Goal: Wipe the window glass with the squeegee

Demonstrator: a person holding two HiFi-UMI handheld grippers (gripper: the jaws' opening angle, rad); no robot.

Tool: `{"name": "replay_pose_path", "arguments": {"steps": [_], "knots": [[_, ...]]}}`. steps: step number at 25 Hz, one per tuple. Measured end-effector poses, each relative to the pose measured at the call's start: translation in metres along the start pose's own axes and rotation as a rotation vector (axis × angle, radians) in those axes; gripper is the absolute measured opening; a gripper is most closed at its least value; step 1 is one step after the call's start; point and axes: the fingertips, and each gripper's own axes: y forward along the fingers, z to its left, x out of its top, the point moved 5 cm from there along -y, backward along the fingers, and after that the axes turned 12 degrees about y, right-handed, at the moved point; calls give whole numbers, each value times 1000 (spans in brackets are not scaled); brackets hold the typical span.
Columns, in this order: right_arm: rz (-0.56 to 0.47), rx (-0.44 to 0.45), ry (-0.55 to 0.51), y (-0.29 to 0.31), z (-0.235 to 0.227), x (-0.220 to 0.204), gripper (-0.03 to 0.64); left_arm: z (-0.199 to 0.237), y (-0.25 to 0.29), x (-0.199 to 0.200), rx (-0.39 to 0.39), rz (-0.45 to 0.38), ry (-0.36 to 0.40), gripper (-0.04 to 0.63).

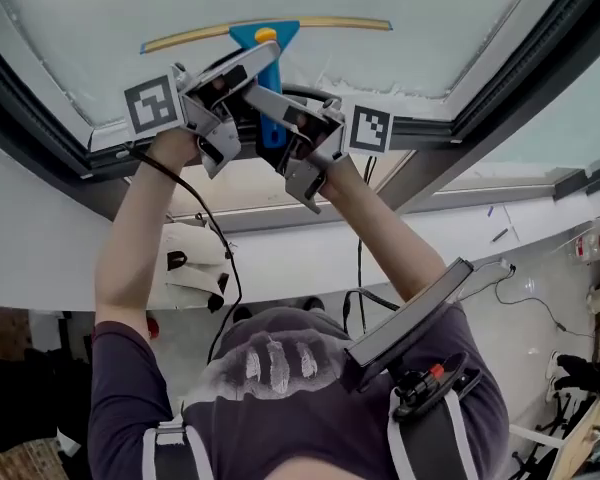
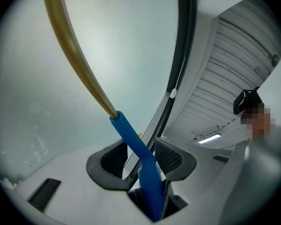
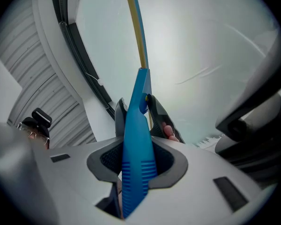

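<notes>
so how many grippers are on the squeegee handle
2. The left gripper clamps the blue handle of the squeegee from the left in the head view, the right gripper from the right. No others in view.

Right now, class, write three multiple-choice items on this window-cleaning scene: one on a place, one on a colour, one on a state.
1. Where does the blade of the squeegee lie?
A. on a table
B. against the window glass
C. on the floor

2. What colour is the handle?
A. red
B. green
C. blue

3. How does the right tool stand?
A. open and empty
B. shut on the handle
C. out of view

Answers:
1 B: the head view shows the blade lying across the pane.
2 C: the handle is blue in every view.
3 B: the right gripper view shows its jaws closed on the handle.
</notes>
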Motion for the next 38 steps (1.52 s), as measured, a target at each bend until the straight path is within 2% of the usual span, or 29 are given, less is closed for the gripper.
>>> {"name": "replay_pose_path", "arguments": {"steps": [2, 6, 8, 13, 19, 25, 31, 35, 38], "knots": [[8, 1, -10, 1, 4, -1, 114, -2, -2, 2, 3, 12, 46, 187], [24, -16, -109, -7, 27, 0, 112, -19, 6, 8, -26, 26, 228, 203], [8, -7, -145, -15, 48, -1, 112, -37, 16, 12, -61, 31, 288, 285], [-4, -19, -279, -27, 101, 33, 112, -71, 61, 39, -143, 7, 338, 280], [91, -27, -419, -44, 157, 89, 112, -93, 125, 66, -155, -59, 401, 186], [124, 45, -431, -54, 204, 160, 112, -103, 193, 102, -112, -118, 458, 163], [75, 128, -436, -55, 246, 216, 112, -113, 252, 142, -64, -98, 533, 160], [75, 158, -395, -47, 255, 233, 112, -114, 263, 159, -9, -131, 532, 150], [91, 174, -399, -45, 257, 230, 112, -119, 261, 159, -25, -149, 543, 144]]}}
